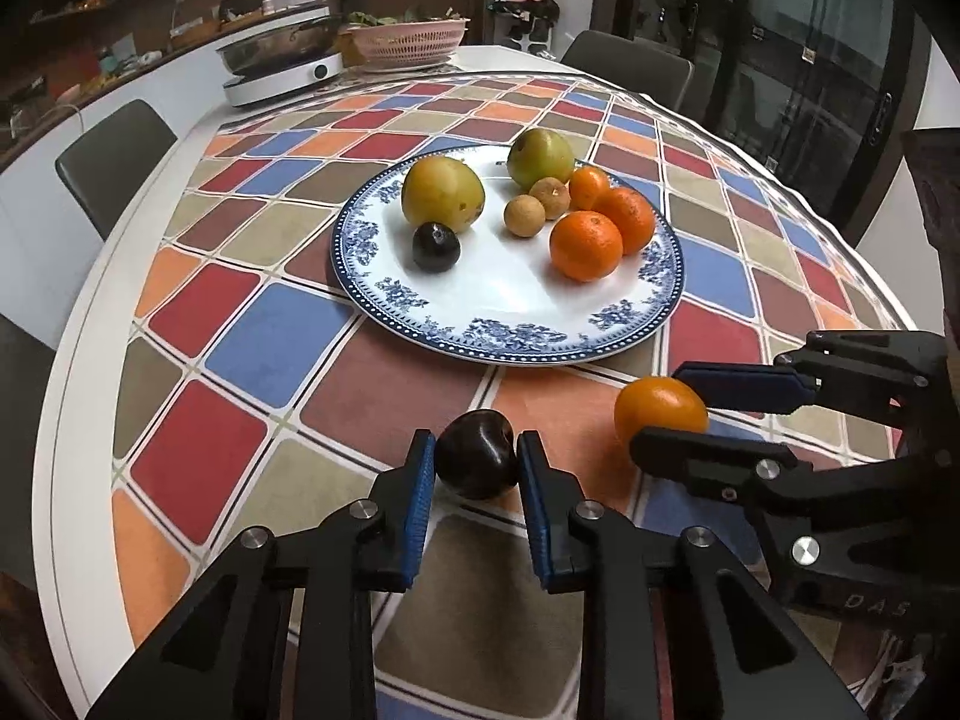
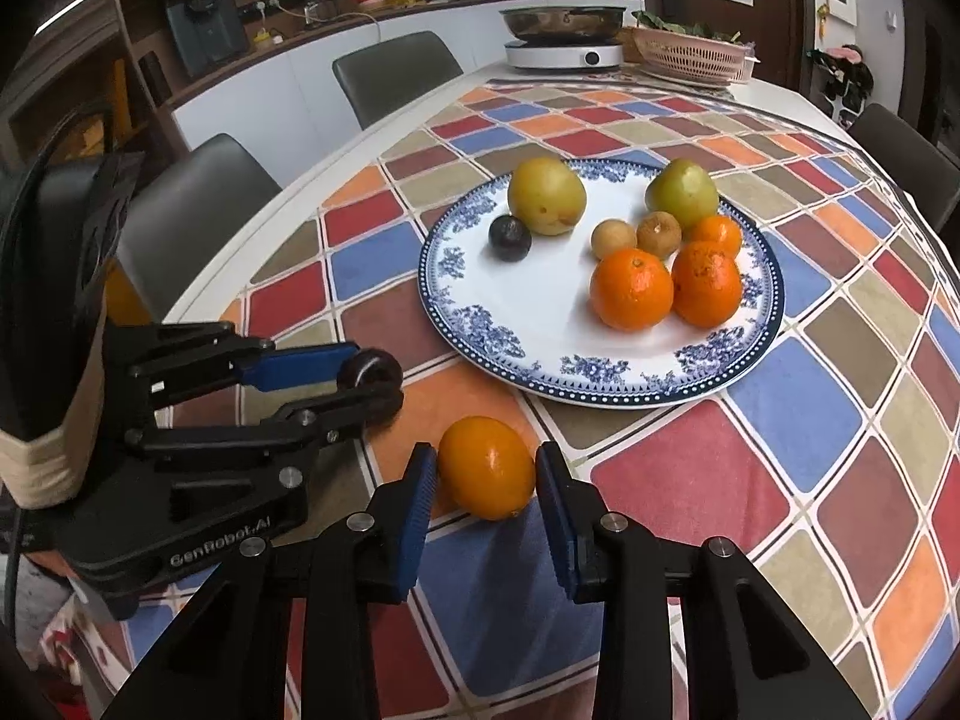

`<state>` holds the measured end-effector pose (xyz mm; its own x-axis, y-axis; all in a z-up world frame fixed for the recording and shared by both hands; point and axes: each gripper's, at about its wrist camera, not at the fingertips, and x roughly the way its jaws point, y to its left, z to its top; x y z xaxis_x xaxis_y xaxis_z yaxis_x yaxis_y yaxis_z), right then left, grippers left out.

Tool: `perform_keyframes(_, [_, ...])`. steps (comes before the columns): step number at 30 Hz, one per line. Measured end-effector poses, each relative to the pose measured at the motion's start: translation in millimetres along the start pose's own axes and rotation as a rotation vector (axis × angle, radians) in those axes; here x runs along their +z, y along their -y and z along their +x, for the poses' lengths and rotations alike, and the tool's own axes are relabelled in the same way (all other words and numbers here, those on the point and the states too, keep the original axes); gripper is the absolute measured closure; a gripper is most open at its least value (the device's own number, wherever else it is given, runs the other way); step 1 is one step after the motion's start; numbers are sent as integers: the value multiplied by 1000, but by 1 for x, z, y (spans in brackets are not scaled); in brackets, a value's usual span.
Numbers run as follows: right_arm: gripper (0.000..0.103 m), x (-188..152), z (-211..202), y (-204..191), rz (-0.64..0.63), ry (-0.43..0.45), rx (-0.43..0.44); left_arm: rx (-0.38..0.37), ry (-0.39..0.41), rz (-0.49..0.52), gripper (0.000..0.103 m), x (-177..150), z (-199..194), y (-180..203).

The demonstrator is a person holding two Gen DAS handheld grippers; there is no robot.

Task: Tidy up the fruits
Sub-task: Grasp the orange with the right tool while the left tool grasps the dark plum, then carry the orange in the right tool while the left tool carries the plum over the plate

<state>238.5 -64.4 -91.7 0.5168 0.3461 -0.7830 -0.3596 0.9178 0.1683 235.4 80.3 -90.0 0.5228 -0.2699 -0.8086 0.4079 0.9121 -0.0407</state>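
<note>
The desk point(image 1: 258, 348) under a checked cloth carries a blue-rimmed plate point(image 1: 510, 336) of fruit at its middle. Near of it, the left hand-held gripper point(image 1: 477, 468) brackets a dark plum point(image 1: 477, 456), pads at its sides; contact is hard to judge. The right hand-held gripper point(image 2: 486, 474) likewise flanks a small orange point(image 2: 486, 468), its underside hidden.

Eight fruits on plate point(image 1: 510, 324); two on tablecloth point(image 1: 270, 324) before it.

Oranges point(image 2: 631, 288) four; plums point(image 1: 477, 454) two; longans point(image 2: 613, 238) two; pears point(image 2: 546, 195) two; plate point(image 2: 606, 387) one
</note>
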Motion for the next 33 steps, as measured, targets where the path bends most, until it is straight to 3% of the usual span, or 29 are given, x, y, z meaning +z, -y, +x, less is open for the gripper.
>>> perform_keyframes(33, [68,14,-96,6,-21,211,64,49,170,-106,75,24,-97,37])
